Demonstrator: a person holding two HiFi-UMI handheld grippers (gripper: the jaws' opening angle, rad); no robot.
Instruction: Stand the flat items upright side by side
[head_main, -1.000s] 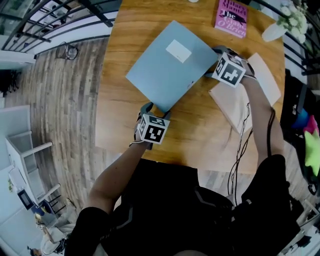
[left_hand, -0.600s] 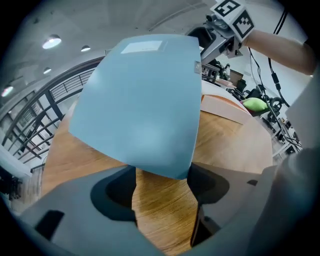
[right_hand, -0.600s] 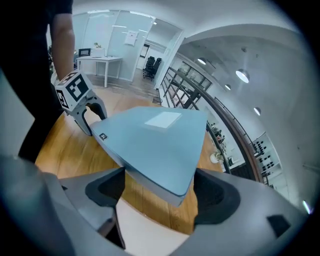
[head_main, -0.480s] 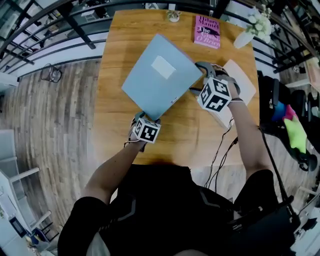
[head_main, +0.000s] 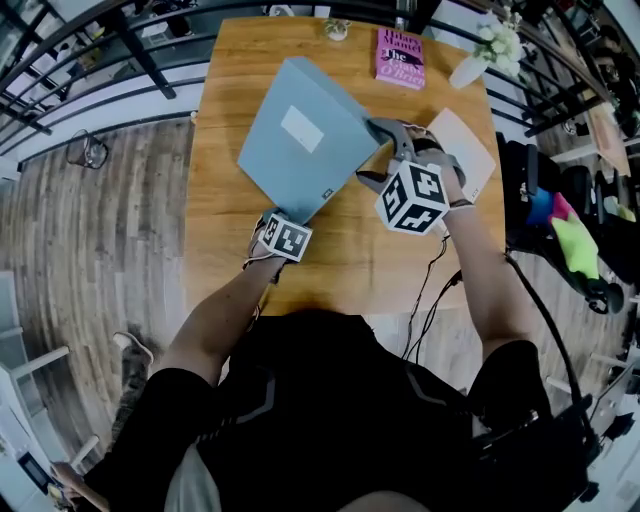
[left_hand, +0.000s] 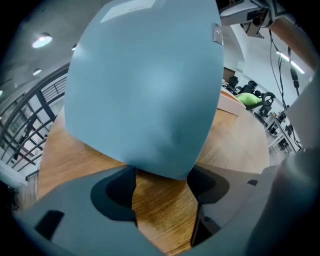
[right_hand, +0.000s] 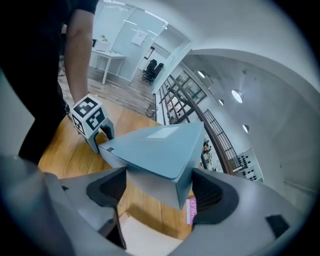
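Observation:
A large blue-grey file box (head_main: 300, 145) with a white label lies tilted on the wooden table (head_main: 225, 250). Its right corner is raised. My right gripper (head_main: 378, 152) is shut on that raised corner (right_hand: 165, 165), a jaw on either side, and its jaws have just been closing a little on it. My left gripper (head_main: 292, 215) is at the box's near corner, low by the table. In the left gripper view the box (left_hand: 145, 85) looms over the jaws and its corner covers their tips, so contact is unclear. A pink book (head_main: 400, 57) and a cream flat item (head_main: 465, 150) lie flat.
A white vase with flowers (head_main: 482, 55) stands at the table's far right corner, and a small object (head_main: 335, 30) sits at the far edge. Railings run behind the table. A chair with bright things (head_main: 565, 235) stands to the right. Cables hang off the near right edge.
My right gripper has risen with the box's right corner, and the box now tilts up on that side. The left gripper has stayed at the near corner, a little lower.

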